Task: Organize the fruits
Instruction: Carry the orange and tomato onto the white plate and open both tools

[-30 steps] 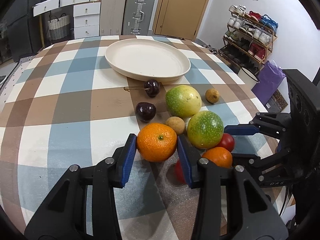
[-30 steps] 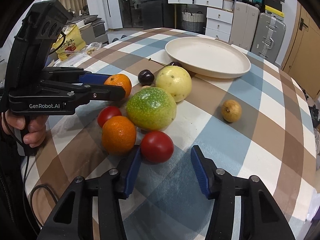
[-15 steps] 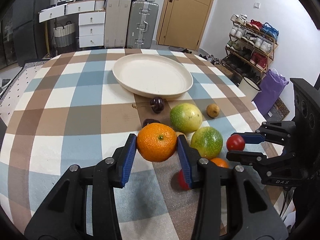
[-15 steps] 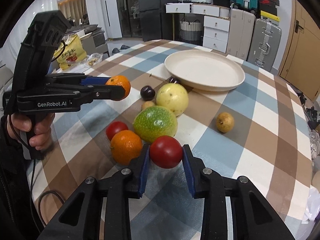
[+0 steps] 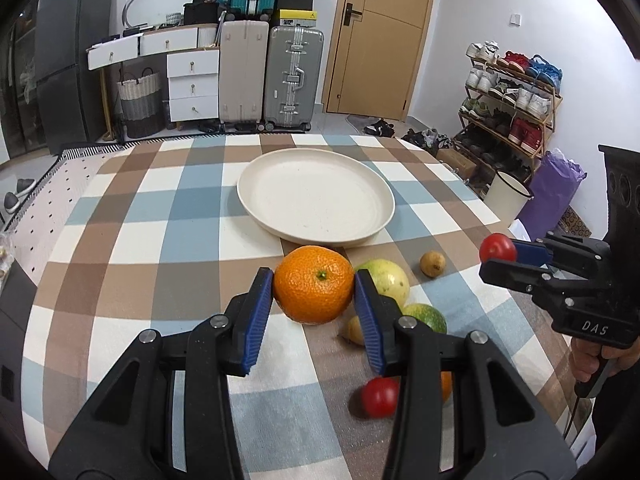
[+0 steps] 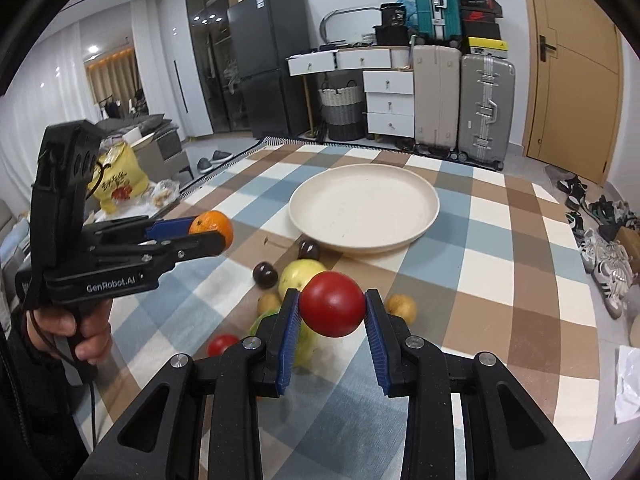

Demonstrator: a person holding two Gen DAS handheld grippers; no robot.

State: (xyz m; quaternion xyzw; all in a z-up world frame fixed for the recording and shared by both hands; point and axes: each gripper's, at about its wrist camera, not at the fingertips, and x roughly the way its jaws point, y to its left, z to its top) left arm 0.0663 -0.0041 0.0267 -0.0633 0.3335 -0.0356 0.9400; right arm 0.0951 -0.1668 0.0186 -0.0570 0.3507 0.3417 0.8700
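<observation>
We saw that our left gripper (image 5: 314, 294) and right gripper (image 6: 332, 316) were matte black plastic with ribbed blue pads (image 5: 254, 318) and silver screws. White lettering read "GenRobot.AI" and "DAS". A black cable trailed below our bare-skinned left hand (image 6: 70, 330), which wore a dark sleeve.

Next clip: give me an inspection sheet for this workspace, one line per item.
Surface: checked tablecloth.
Job's things: plate bare; orange and tomato held aloft; other fruit loose on the cloth below the plate.
Clutter: yellow bag at the table's far side.
Grippers: left gripper shut on orange; right gripper shut on tomato.
Cables: cord under left handle.
Surroundings: suitcases, drawers, shoe rack, door.
</observation>
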